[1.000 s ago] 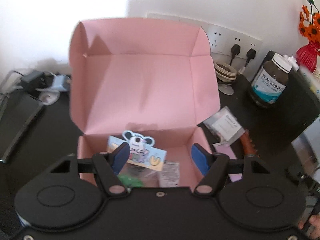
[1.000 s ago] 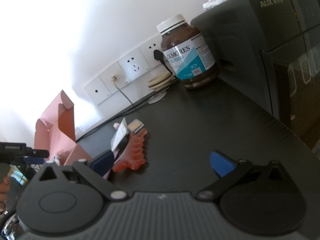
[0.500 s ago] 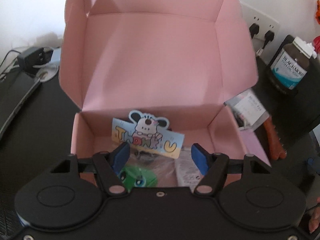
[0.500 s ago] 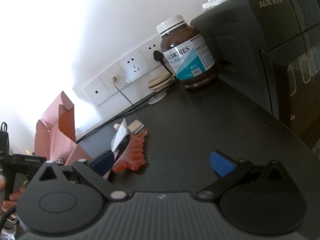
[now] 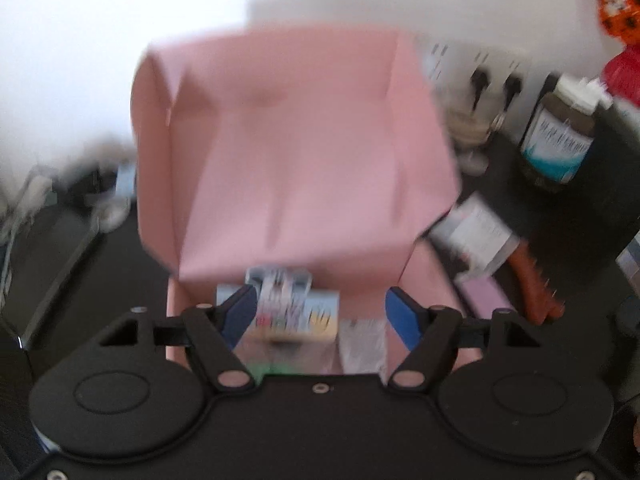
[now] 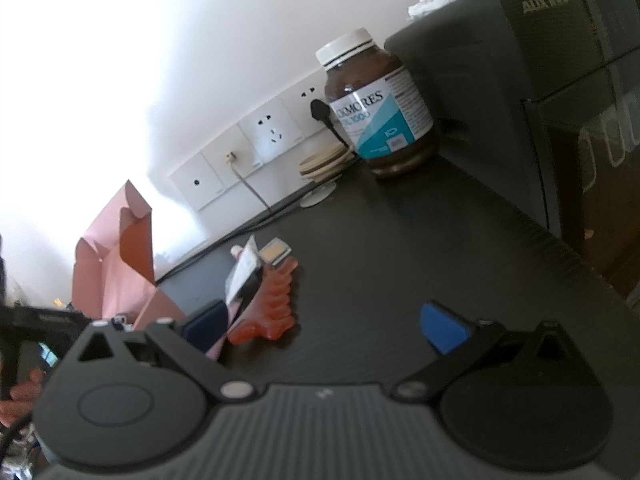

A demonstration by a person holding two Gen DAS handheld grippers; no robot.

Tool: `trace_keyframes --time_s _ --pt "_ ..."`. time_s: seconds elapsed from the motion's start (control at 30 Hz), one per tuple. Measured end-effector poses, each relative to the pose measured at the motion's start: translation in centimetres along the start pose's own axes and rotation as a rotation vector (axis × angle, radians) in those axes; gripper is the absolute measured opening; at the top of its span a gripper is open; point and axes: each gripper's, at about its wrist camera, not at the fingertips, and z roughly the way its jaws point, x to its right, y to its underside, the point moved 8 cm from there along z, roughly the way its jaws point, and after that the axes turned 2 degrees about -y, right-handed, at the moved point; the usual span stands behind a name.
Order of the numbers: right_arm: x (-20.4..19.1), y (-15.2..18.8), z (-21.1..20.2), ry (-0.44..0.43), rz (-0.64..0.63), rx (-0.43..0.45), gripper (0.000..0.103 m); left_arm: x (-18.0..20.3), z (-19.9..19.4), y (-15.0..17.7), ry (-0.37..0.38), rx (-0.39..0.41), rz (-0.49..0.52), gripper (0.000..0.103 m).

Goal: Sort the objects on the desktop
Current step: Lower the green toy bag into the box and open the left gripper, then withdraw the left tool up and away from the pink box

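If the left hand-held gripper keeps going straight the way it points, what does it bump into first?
Probably the cartoon card lying inside the pink box. The left hand-held gripper, its jaws opening with nothing gripped, aims down into the box. The picture is blurry, so depth is uncertain.

Box (image 5: 304, 152): matt pink card, creased.
Worktop (image 6: 420, 248): dark, fine-grained, matt.
Bottle (image 6: 376, 100): glossy brown, paper label.
Clip (image 6: 268, 312): shiny orange plastic.

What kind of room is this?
Probably a home desk against a wall: a dark desktop, white wall sockets with plugs in them, and a brown supplement bottle beside an open pink cardboard box.
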Motion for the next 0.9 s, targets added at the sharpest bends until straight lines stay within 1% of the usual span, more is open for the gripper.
trace_keyframes --time_s 0.07,0.13,0.23,0.37,0.47,0.6,0.73,0.77,0.8,0.83,0.9 --pt "0.0 0.0 0.0 0.000 0.001 0.001 0.102 0.3 0.8 -0.3 0.024 -0.022 -0.016 0.078" --pt "0.0 0.0 0.0 0.002 0.003 0.003 0.102 0.5 2.0 -0.3 0.014 -0.033 -0.023 0.075" --pt "0.1 0.0 -0.1 0.002 0.007 0.006 0.102 0.7 3.5 0.0 -0.008 -0.039 -0.018 0.075" --pt "0.0 0.0 0.0 0.000 0.005 -0.001 0.102 0.7 4.6 0.5 -0.008 -0.062 -0.021 0.078" --pt "-0.1 0.0 0.0 -0.003 0.005 -0.002 0.102 0.6 5.2 0.9 -0.007 -0.093 -0.021 0.078" --pt "-0.1 0.0 0.0 -0.005 0.004 -0.001 0.102 0.7 5.9 1.4 -0.025 -0.113 0.002 0.081" --pt "-0.1 0.0 -0.1 -0.004 0.007 0.001 0.102 0.8 6.4 1.9 -0.027 -0.136 0.013 0.084" --pt "-0.1 0.0 -0.1 -0.006 0.007 0.000 0.102 0.7 6.7 2.2 -0.022 -0.154 0.005 0.084" --pt "0.0 0.0 -0.1 -0.009 0.006 -0.001 0.102 0.6 7.1 2.5 0.002 -0.178 -0.023 0.084" --pt "0.0 0.0 -0.1 -0.009 0.005 -0.002 0.102 0.4 7.3 2.6 0.014 -0.184 -0.045 0.084" --pt "0.1 0.0 -0.1 -0.010 0.006 -0.001 0.102 0.2 7.1 2.6 0.001 -0.170 -0.043 0.083"
